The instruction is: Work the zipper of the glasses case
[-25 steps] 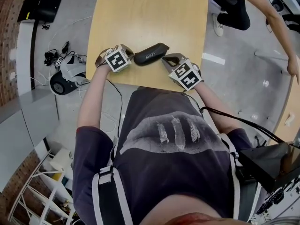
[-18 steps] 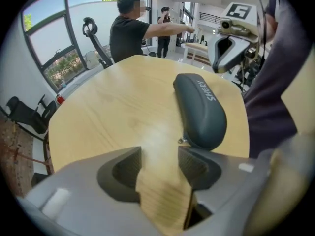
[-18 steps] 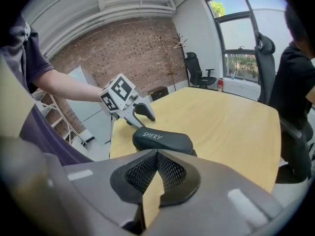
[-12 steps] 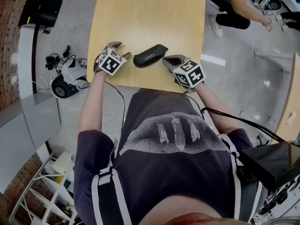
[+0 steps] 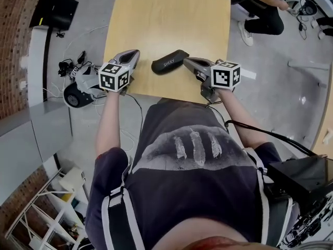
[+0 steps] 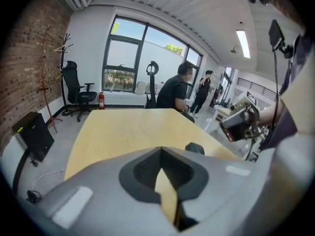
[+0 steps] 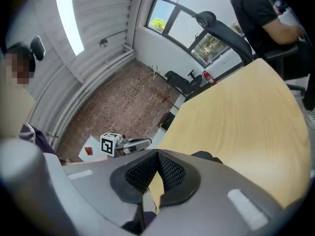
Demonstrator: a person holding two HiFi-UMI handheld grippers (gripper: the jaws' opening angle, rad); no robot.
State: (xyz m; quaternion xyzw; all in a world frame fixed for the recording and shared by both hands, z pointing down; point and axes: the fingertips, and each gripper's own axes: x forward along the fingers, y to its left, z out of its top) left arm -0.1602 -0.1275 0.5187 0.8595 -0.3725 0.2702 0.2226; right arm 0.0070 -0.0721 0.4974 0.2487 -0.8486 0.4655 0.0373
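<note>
2 closed grippers (image 5: 135, 52) (image 5: 187, 60) hover flanking the glasses case (image 5: 169, 61).

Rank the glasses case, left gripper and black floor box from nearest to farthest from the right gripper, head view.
From the right gripper:
1. Glasses case, on the table just left of it.
2. Left gripper, past the case by the table's left edge; jaws just closed further, nothing between them.
3. Black box, on the floor, far upper left.
</note>
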